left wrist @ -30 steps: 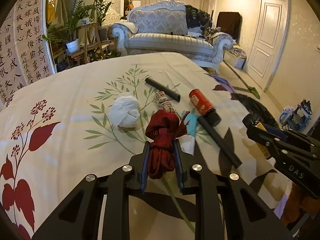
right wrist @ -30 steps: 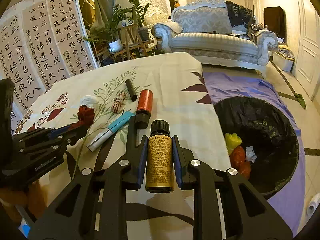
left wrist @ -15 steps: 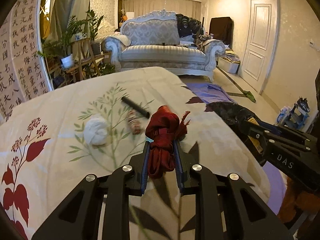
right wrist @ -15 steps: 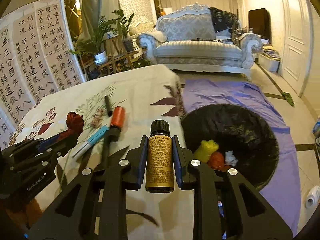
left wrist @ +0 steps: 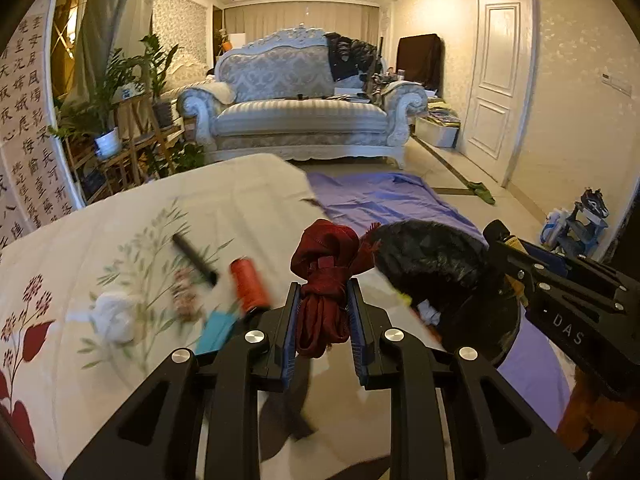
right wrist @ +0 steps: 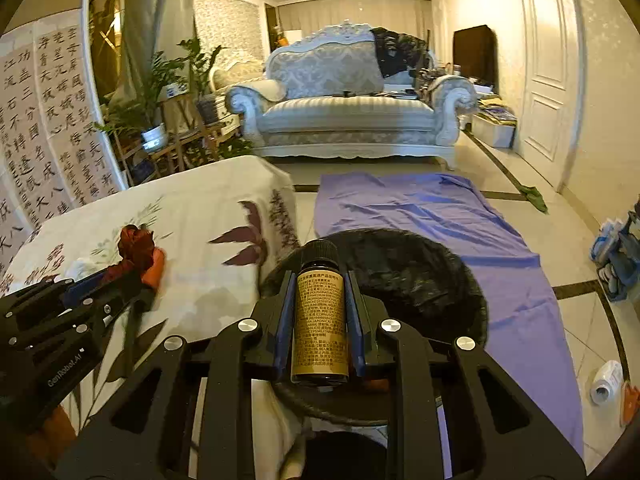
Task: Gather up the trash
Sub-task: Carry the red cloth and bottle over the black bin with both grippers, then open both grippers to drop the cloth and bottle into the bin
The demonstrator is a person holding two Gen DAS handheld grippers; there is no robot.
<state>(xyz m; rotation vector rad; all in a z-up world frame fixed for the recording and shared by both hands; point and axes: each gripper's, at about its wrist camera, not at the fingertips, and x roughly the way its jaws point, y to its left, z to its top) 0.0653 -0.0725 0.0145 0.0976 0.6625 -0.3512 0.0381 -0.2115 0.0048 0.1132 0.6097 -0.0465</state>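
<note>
Worktop (left wrist: 248, 196) with floral cloth. Left to right on it, left wrist view: white crumpled wad (left wrist: 114, 316) nearest the left edge, small patterned bundle (left wrist: 185, 290) just beside it, black stick (left wrist: 195, 254) lying diagonally behind that, teal item (left wrist: 216, 330) close to the near side, orange-red cylinder (left wrist: 249, 286) touching or almost touching the teal item; all motion-blurred. Left claw (left wrist: 323, 316) narrow, clamped on a dark red cloth bundle (left wrist: 325, 276), held off the worktop near its right edge, top of the bundle sticking out past the fingertips. Right of the worktop edge, on the floor: black-lined trash bin (right wrist: 404, 272) standing on a purple sheet (right wrist: 420, 208); some yellow and white scraps visible inside in the left wrist view. Right claw (right wrist: 319, 316) narrow, gripping a brown bottle (right wrist: 319, 316) with gold label and black cap, upright between the pads, held over the near-left rim of the bin. Right claw body is also visible at the right edge of the left wrist view, above the bin. White roll (right wrist: 608, 380) on the floor at far right.
</note>
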